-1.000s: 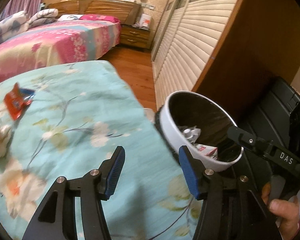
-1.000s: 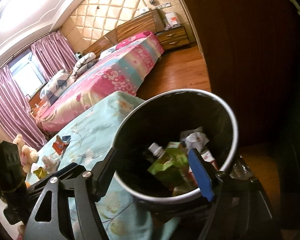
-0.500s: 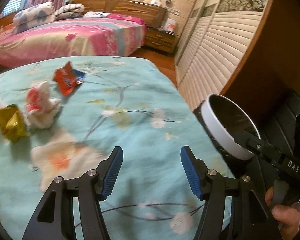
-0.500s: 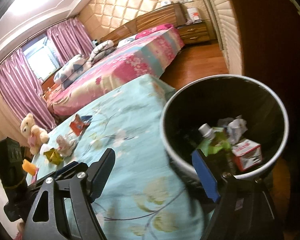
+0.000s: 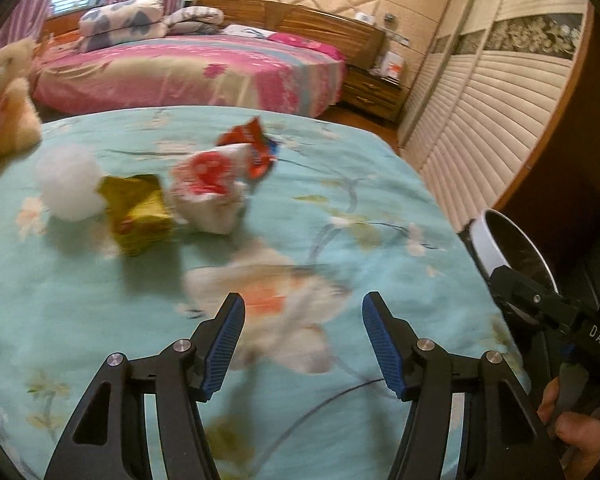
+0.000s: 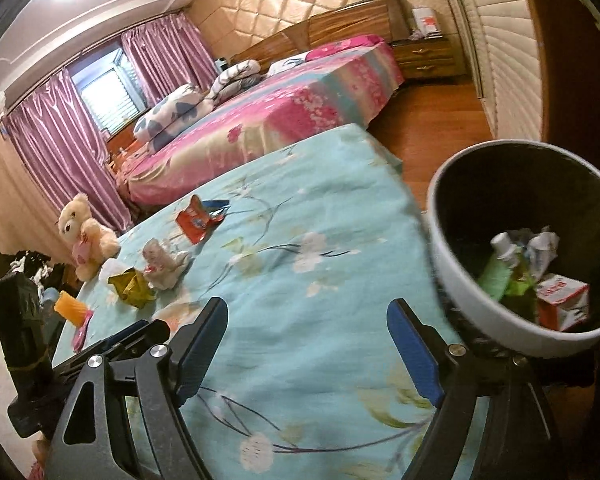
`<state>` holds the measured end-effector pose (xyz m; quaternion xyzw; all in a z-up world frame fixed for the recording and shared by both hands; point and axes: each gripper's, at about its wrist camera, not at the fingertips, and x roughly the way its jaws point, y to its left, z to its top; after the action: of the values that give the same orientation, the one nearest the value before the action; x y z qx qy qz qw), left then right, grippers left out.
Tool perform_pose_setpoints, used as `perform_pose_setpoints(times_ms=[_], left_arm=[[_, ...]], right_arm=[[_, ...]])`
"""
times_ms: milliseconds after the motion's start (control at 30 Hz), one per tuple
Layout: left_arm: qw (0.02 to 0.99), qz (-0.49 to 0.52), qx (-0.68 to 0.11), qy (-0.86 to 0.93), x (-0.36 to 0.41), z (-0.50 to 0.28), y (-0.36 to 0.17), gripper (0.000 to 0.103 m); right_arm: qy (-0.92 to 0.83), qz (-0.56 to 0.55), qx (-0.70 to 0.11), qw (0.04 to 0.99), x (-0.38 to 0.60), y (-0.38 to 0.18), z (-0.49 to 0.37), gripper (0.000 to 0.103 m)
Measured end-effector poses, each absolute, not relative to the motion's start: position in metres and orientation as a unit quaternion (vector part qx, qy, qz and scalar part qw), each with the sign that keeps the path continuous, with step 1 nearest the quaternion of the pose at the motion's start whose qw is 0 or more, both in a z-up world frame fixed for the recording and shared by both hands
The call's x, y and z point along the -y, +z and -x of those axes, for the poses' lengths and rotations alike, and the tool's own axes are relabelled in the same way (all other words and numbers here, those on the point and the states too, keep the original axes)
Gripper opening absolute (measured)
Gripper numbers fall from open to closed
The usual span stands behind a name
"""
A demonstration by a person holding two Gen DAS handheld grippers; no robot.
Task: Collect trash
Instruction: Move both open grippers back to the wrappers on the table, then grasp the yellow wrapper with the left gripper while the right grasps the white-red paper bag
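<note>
Trash lies on a table with a turquoise floral cloth [image 5: 340, 184]: a white tissue ball [image 5: 69, 184], a yellow-green wrapper [image 5: 138, 208], a crumpled white-and-red wrapper [image 5: 210, 192] and a red snack packet [image 5: 252, 148]. The same pieces show in the right wrist view: the yellow wrapper [image 6: 130, 286], the white-and-red wrapper [image 6: 162, 264], the red packet [image 6: 198, 220]. My left gripper [image 5: 303, 340] is open and empty, short of the trash. My right gripper [image 6: 306, 356] is open and empty beside a white-rimmed bin [image 6: 460, 280] that holds trash.
A teddy bear [image 6: 84, 236] sits at the table's far left edge, with an orange cup [image 6: 72, 308] near it. A pink bed [image 5: 188, 68] stands beyond the table. A louvred wardrobe [image 5: 480, 100] and a dark wooden panel stand on the right behind the bin.
Both grippers have swung left, away from the bin and over the table. The trash pieces now lie ahead of my left gripper. Both stay open and empty.
</note>
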<state>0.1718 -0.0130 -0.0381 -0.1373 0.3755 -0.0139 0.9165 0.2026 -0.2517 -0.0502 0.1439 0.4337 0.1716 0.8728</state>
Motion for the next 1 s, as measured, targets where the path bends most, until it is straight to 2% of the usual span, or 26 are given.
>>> perform_pose_setpoints(times_ms=[467,1000], left_arm=[[0.914,0.142,-0.375,0.057,-0.047,-0.156,-0.042,0.061],[0.918,0.090,-0.383,0.049,-0.081,-0.193,-0.043,0.061]], right_arm=[[0.218,-0.124,-0.454,0.855,0.187,-0.066,-0.211,0.083],[0.285,-0.096,-0.467,0.831,0.116,-0.075,-0.239,0.081]])
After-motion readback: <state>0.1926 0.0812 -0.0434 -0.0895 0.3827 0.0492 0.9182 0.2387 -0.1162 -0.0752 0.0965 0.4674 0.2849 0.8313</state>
